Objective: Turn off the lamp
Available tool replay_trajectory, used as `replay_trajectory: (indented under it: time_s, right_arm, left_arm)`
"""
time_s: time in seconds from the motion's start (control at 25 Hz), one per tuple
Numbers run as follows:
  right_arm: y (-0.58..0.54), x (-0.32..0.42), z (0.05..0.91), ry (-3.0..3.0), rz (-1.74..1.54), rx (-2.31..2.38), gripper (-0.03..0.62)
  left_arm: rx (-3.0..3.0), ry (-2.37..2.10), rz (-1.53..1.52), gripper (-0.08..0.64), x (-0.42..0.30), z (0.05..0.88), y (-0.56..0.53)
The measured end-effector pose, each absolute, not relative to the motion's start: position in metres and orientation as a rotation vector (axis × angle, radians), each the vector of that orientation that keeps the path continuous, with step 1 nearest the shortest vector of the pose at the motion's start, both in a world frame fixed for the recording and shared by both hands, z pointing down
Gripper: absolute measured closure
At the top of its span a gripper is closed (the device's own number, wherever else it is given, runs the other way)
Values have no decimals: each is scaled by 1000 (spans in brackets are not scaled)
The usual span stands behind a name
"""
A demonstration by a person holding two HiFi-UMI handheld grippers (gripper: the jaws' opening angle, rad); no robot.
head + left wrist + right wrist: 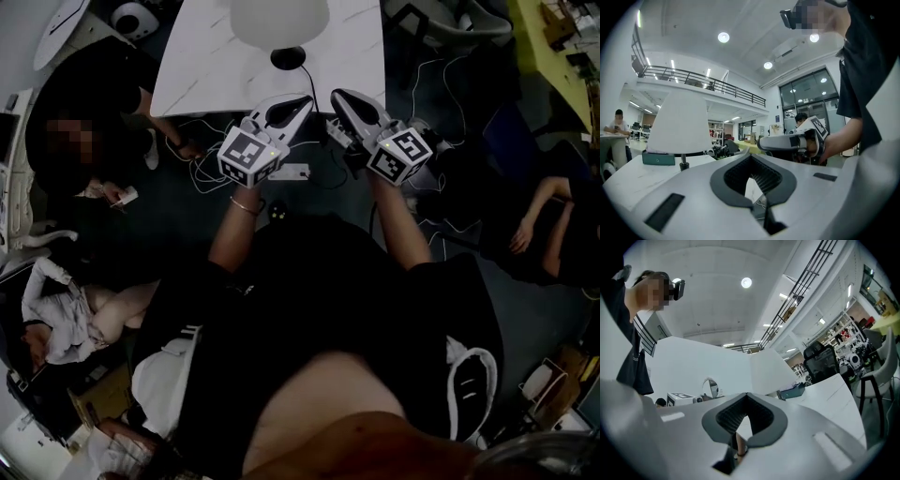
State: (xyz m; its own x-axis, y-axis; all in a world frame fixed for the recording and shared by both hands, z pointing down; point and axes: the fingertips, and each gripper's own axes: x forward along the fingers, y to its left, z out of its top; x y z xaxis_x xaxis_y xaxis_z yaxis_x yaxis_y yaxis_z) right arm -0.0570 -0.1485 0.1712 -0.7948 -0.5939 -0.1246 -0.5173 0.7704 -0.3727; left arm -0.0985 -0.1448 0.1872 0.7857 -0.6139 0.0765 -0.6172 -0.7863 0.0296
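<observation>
The lamp's white shade (pixel 279 19) and black base (pixel 288 58) stand at the near edge of the white marble table (pixel 197 66). Both grippers are held side by side just in front of that edge, pointing toward the lamp. My left gripper (pixel 306 101) is shut with nothing in it, and so is my right gripper (pixel 339 97). From the left gripper (pixel 751 161) the shade (pixel 679 122) is ahead to the left and the right gripper (pixel 785 140) is alongside. From the right gripper (pixel 746 399) the shade (pixel 771 373) stands straight ahead.
A teal box (pixel 658 158) lies on the table behind the lamp. A power strip (pixel 291 172) and cables lie on the dark floor below my grippers. One person sits at the left (pixel 84 141), another at the right (pixel 544 225). Office chairs (pixel 825 363) stand beyond the table.
</observation>
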Motion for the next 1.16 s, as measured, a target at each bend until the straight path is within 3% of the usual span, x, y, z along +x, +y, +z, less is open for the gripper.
replay_trajectory:
  time_s: [1.16]
  right_arm:
    - [-149,-44,170,2691,-471,-1015,592]
  left_arm:
    - [2927,-835,89,552,-81,194,-148]
